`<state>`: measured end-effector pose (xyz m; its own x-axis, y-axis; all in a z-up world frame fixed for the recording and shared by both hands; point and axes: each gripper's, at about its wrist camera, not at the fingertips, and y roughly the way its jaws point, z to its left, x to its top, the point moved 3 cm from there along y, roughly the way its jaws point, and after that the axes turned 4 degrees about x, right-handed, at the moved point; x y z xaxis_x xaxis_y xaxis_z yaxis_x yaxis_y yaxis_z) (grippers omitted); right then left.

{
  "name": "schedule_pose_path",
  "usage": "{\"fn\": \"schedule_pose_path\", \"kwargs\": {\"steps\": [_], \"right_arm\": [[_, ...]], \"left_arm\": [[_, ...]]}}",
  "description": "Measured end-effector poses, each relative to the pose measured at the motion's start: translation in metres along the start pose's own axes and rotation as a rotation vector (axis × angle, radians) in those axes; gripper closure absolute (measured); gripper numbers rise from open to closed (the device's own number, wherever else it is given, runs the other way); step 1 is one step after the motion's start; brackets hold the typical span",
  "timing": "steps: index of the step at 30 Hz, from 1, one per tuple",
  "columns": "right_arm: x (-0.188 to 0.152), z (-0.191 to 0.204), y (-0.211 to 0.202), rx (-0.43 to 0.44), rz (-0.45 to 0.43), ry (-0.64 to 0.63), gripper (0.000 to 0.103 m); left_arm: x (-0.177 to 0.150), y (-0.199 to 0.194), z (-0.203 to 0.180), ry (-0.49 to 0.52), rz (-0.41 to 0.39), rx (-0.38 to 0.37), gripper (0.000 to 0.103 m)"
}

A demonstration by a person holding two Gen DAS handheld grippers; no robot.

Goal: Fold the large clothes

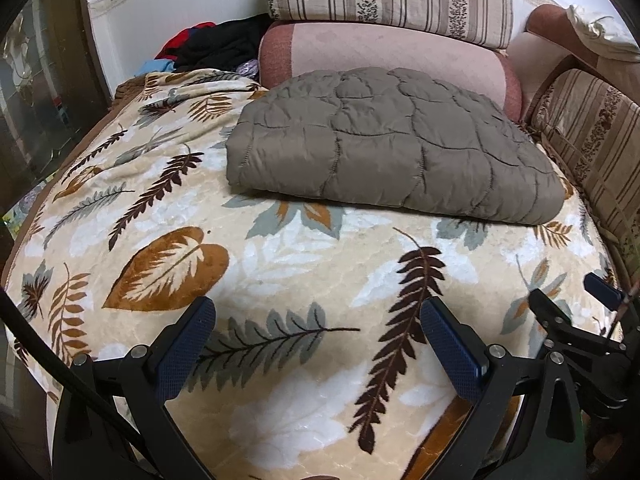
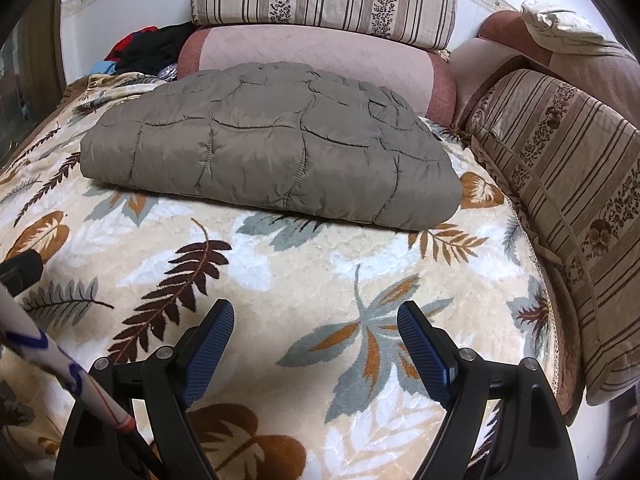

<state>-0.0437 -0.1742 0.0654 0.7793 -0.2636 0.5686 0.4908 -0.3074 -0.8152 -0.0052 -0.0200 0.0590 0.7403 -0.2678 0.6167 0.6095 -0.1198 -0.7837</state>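
I held both tongs low over the bed (image 1: 280, 264), and both were spread wide with nothing between their pads. My left tongs (image 1: 316, 320) and my right tongs (image 2: 316, 326) were side by side, near each other, and both pointed forward at the same thing.

The thing was the grey-brown quilted garment (image 1: 392, 140), well ahead of both tongs and apart from them. It lay on the leaf-pattern blanket (image 2: 280, 264) as a thick flat packet, just in front of the pink cushion (image 1: 400, 48) and beside the striped cushion (image 2: 560, 168) to the right of my right tongs.

I judged that the folding was nearly finished or finished: the packet looked compact, with a rounded folded edge on the side toward me, and no sleeve or loose flap showed. If one more fold was wanted, I would need to reach forward and take the two near corners, one in each tongs. Otherwise, only pressing flat remained.

The long axis of the packet ran across, from left to right in front of the tongs. I could not tell which end was the collar.
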Motion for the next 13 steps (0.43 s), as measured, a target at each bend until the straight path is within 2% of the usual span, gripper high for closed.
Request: {"fn": "schedule_pose_path", "kwargs": {"steps": [6,13], "right_arm": [[0.000,-0.004,0.006,0.004,0.013,0.016,0.016],[-0.002,-0.007,0.014,0.005,0.038,0.032,0.016]], "left_arm": [[0.002,0.006,0.006,-0.011,-0.003,0.015,0.001],[-0.001,0.011,-0.004,0.032,0.005,0.004,0.001]]}}
